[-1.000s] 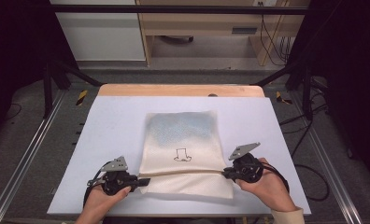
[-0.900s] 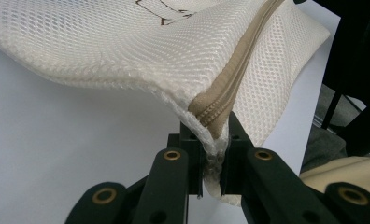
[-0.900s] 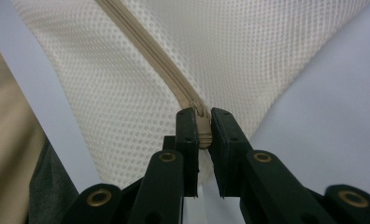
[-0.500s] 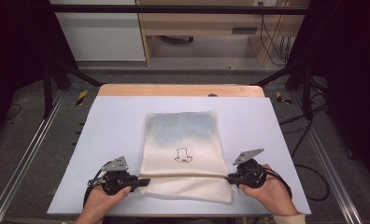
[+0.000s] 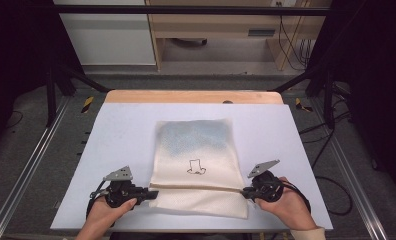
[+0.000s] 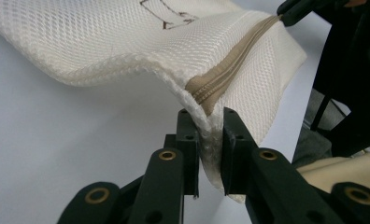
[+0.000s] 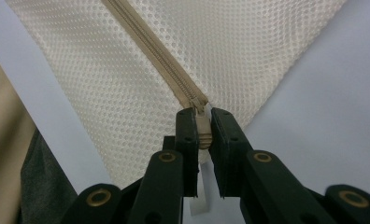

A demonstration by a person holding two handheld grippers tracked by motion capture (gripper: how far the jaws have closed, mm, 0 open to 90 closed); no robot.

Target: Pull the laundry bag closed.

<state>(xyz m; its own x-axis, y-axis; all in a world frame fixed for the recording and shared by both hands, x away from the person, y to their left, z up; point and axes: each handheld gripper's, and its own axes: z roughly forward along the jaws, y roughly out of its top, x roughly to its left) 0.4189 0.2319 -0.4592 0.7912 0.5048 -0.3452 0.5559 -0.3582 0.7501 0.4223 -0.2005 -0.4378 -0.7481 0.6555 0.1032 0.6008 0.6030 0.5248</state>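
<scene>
A cream mesh bag (image 5: 196,150) with a small black drawing lies flat on the pale blue table (image 5: 131,130). A tan zipper (image 5: 196,188) runs across it near the front. At the zipper's left end, my left gripper (image 5: 153,192) pinches the bag's edge. In the left gripper view (image 6: 206,116) the folded mesh and zipper tape (image 6: 220,79) fill the gap between the jaws, which have just been opening a little. My right gripper (image 5: 243,191) is at the zipper's right end. In the right gripper view (image 7: 201,116) it is shut on the zipper pull (image 7: 202,130).
A wooden strip (image 5: 193,97) borders the table's far edge. Metal rails (image 5: 31,165) run along both sides, with cables (image 5: 331,185) on the floor at right. A hand (image 5: 291,210) holds each gripper at the table's near edge.
The right gripper has shifted slightly toward the near edge. The bag's front part has moved with it, and the zipper line now lies straighter. The left gripper stayed put.
</scene>
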